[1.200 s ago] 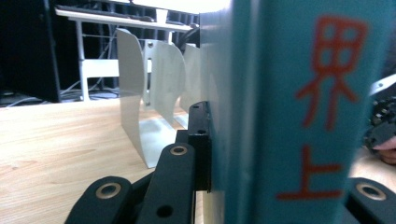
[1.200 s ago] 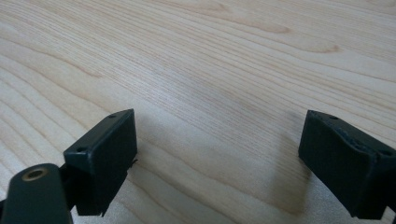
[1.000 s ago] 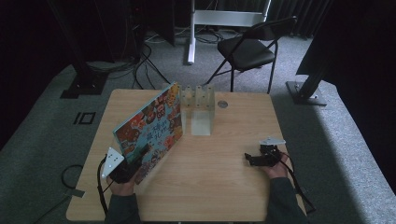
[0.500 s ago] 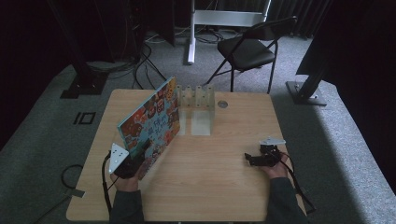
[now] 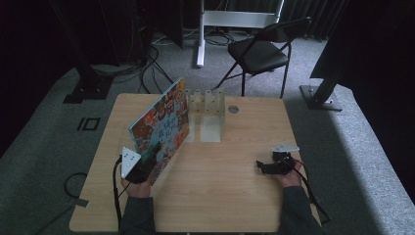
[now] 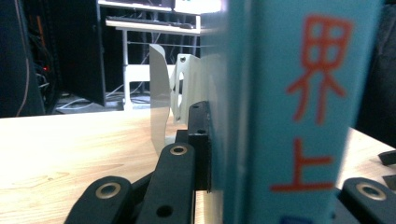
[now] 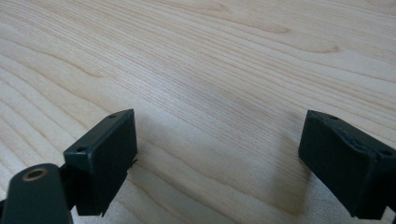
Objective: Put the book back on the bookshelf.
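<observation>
Dim room, wooden table (image 5: 230,196) with a clear slotted rack (image 5: 205,100) at the far edge. Our left gripper (image 5: 147,164) is pinching the picture book (image 5: 164,125) by its lower corner, lifted and tilted, top end just beside the rack. We'd square the book upright before easing it toward 1 slot. Right gripper (image 5: 269,166) rests spread and empty. Slot gaps are hard to make out.

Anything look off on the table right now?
Only the book: it is tilted, not flat or upright, clamped at its near end by the left gripper, short of the white rack. The right gripper rests open on the table. Nothing spilled or damaged.
</observation>
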`<action>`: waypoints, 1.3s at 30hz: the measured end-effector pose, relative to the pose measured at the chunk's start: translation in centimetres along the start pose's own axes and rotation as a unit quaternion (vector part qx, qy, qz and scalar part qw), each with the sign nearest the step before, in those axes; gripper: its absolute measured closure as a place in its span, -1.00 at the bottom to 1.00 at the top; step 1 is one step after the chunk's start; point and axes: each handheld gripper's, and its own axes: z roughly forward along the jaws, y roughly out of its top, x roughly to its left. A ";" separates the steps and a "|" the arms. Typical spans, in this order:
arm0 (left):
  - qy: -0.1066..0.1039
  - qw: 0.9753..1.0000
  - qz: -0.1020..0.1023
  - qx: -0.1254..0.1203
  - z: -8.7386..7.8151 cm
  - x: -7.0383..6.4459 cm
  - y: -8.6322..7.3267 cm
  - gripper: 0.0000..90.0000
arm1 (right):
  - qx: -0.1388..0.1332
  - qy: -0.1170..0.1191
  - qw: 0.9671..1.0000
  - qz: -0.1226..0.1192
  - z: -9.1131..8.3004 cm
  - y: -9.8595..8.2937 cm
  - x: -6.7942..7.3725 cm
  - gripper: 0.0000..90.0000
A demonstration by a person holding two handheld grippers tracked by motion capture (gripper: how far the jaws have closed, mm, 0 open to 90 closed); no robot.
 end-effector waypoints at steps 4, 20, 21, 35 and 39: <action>0.009 1.000 0.008 0.004 0.3 -0.4 0.1 0.80 | 0.000 0.000 1.000 0.000 0.0 0.0 0.0 -0.75; 0.028 1.000 0.009 0.010 1.5 -0.9 0.2 0.80 | 0.000 0.000 1.000 0.000 0.0 0.0 0.0 -0.75; 0.029 0.999 0.009 0.009 1.5 -0.9 0.2 0.80 | 0.000 0.000 1.000 0.000 0.0 0.0 0.0 -0.75; 0.069 0.997 0.014 0.008 2.6 -2.0 0.4 0.80 | 0.000 0.001 1.000 0.000 0.0 0.0 0.0 -0.75; 0.084 0.996 0.020 0.009 2.8 -2.3 0.4 0.80 | 0.000 0.001 1.000 0.000 0.0 0.0 0.0 -0.75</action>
